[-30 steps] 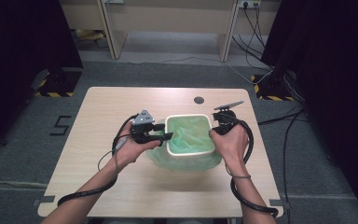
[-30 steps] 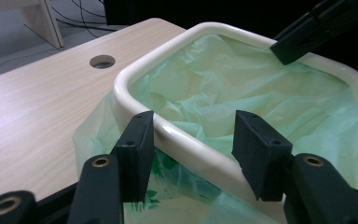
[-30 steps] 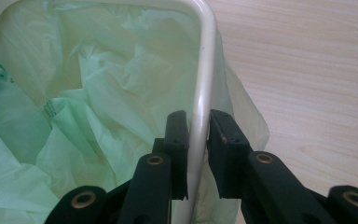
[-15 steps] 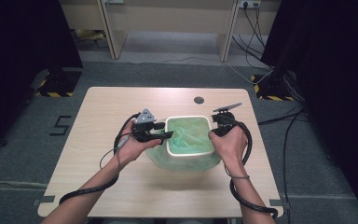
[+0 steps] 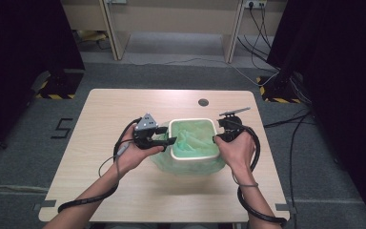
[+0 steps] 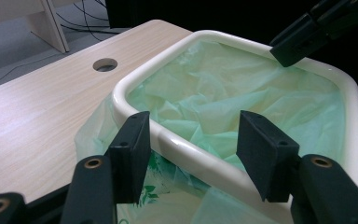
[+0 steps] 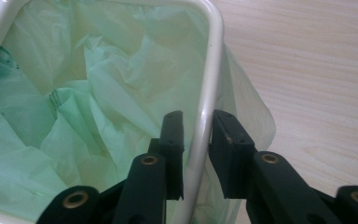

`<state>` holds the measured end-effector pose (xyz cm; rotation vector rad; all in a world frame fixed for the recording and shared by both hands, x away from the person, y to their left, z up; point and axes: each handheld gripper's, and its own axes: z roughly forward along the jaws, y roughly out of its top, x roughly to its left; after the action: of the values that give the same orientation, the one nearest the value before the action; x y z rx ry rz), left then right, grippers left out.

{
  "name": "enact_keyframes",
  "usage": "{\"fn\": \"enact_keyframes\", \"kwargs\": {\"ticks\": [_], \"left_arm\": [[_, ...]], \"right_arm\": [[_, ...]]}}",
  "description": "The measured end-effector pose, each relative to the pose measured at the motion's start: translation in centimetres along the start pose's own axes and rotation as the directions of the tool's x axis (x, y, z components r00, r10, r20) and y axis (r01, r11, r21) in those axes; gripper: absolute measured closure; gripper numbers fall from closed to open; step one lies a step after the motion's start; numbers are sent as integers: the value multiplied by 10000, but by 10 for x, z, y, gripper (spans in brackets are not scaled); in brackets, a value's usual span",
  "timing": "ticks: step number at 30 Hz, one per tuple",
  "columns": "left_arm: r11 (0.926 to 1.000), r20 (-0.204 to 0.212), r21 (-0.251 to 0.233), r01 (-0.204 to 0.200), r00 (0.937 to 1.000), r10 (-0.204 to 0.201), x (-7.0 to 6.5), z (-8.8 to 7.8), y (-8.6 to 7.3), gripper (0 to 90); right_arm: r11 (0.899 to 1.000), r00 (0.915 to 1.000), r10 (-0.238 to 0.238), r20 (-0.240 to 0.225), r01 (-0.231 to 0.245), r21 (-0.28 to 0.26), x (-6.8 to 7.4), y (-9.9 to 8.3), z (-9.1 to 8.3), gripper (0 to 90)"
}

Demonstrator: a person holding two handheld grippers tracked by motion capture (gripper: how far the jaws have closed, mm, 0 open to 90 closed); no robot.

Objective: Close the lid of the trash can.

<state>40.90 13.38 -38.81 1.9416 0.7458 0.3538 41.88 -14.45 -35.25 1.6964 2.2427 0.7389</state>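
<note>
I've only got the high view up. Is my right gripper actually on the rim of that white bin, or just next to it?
Observer: On it. In the right gripper view, the right gripper has one jaw inside the bin rim and one outside, closed against it.
Operator: And the left one?
Observer: The left gripper is wide open, jaws apart, with the rim passing between them, nothing pinched.
Operator: Is the green bag tucked over the rim there?
Observer: Not on top. The green bag lines the inside, and more of it bulges outside below the rim, but the rim's top shows bare white.
Operator: Anything in the bag?
Observer: Just crumpled plastic as far as I can see.
</note>
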Motion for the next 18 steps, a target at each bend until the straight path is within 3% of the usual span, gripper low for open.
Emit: {"fn": "enact_keyframes", "kwargs": {"ticks": [4, 18], "left_arm": [[9997, -60, 206, -134, 9999, 135, -1, 2, -2, 444], [9996, -18, 243, -120, 9999, 120, -5, 6, -5, 465]], "right_arm": [[10000, 10000, 67, 21, -67, -18, -2, -2, 0, 780], [9994, 9996, 259, 84, -257, -216, -1, -6, 2, 788]]}}
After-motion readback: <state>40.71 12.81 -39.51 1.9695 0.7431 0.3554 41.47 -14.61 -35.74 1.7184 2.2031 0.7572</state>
